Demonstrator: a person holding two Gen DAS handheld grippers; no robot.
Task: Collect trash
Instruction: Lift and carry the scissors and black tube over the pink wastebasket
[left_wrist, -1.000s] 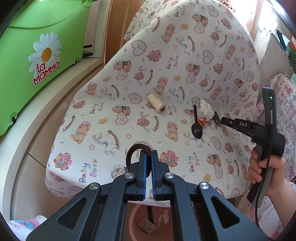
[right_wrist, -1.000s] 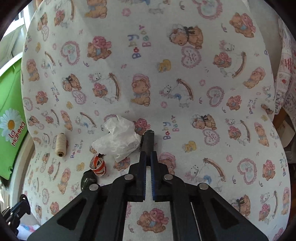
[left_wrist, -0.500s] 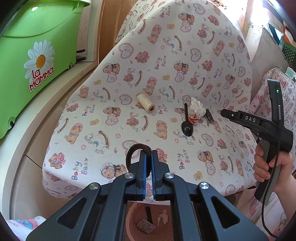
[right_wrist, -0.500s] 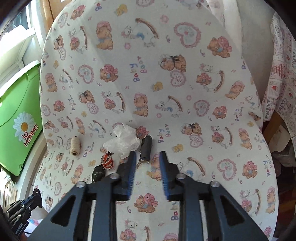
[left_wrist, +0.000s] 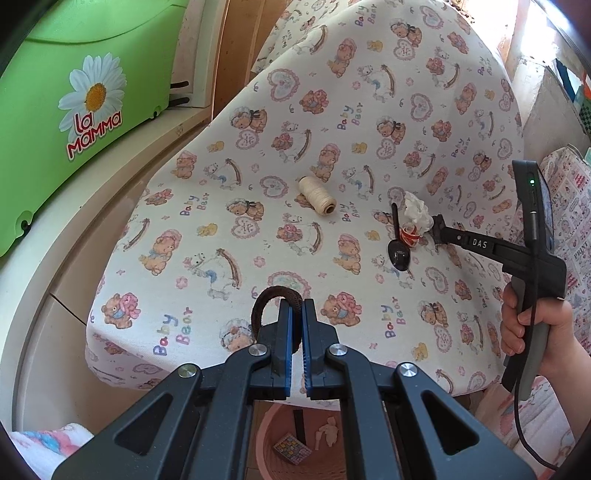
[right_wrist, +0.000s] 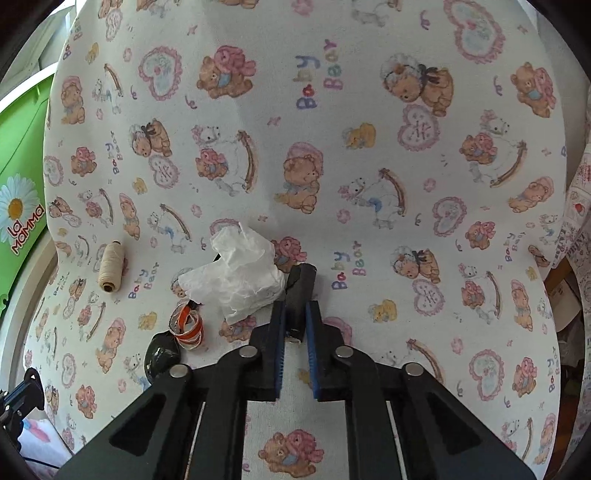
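Note:
A crumpled white tissue (right_wrist: 240, 273), an orange-and-white ribbon curl (right_wrist: 188, 325), a black spoon (right_wrist: 162, 354) and a short black cylinder (right_wrist: 301, 288) lie together on the bear-print chair seat (right_wrist: 369, 240). My right gripper (right_wrist: 295, 310) is closing, with the black cylinder between its pads and the pads pressing on it. In the left wrist view the right gripper (left_wrist: 437, 230) reaches the pile beside the tissue (left_wrist: 415, 212) and the spoon (left_wrist: 399, 251). My left gripper (left_wrist: 297, 306) hovers over the seat's front edge, shut on a dark brown hair tie (left_wrist: 264, 301).
A cream thread spool (left_wrist: 317, 194) lies left of the pile. A pink basket (left_wrist: 266, 443) with small scraps stands on the floor under the left gripper. A green La Mamma box (left_wrist: 55, 110) sits on the ledge to the left. A hand (left_wrist: 524, 328) holds the right gripper.
The right gripper opened and drew back from the pile, then came forward again and closed on the black cylinder. The left gripper stayed put with the hair tie.

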